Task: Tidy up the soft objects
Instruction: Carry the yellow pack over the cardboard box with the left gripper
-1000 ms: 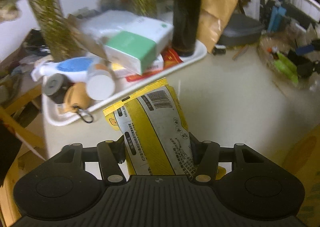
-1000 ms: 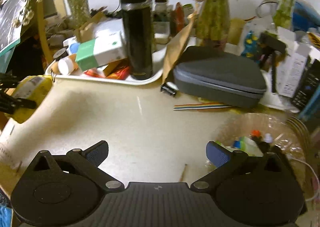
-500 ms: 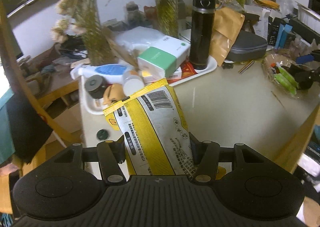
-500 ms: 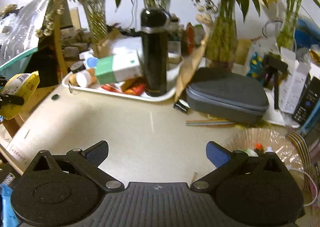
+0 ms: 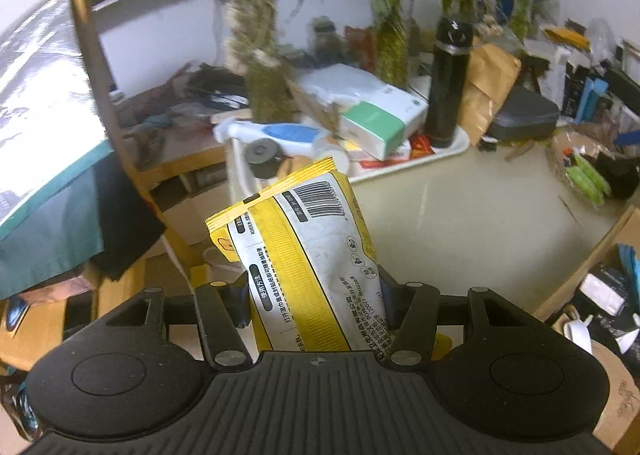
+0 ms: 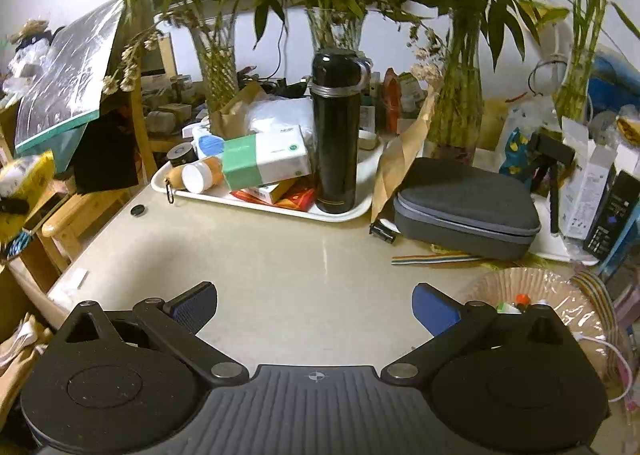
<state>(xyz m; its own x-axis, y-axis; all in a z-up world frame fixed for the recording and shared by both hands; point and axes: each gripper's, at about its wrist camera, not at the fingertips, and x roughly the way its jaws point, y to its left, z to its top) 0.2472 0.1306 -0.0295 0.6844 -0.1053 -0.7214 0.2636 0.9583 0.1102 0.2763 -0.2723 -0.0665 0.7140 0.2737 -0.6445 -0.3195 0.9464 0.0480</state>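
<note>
Left wrist view: the left gripper (image 5: 314, 295) is clamped on a yellow and white wet-wipe pack (image 5: 304, 251), its two black fingers (image 5: 236, 303) pressing the lower sides of the soft pack. The pack stands tilted, its crimped yellow top edge and barcode pointing away from the camera, held in the air off the near left corner of the beige table (image 5: 460, 223). Beyond it on the table sits a white tray (image 5: 456, 145) crowded with a green and white tissue box (image 5: 376, 123), a tall black flask (image 5: 446, 83), a white and blue bottle (image 5: 276, 133) and a small dark round lid (image 5: 262, 153). A grey zip case (image 5: 524, 115) lies to the right of the tray.

Right wrist view: the right gripper (image 6: 314, 305) hangs above bare table (image 6: 280, 255) with its blue-padded fingers (image 6: 194, 305) spread wide and nothing between them. The tray (image 6: 356, 211) is straight ahead, the flask (image 6: 336, 135) upright on its right end, the tissue box (image 6: 264, 161) lying across other packets. The grey case (image 6: 464, 203) rests just right of the tray, with a strip of rainbow ribbon cable (image 6: 432, 259) in front of it. At the far left edge a blurred yellow shape (image 6: 24, 179) is probably the same pack in the other gripper, well apart from the tray. Glass vases of bamboo (image 6: 456, 95) stand behind everything.
</note>
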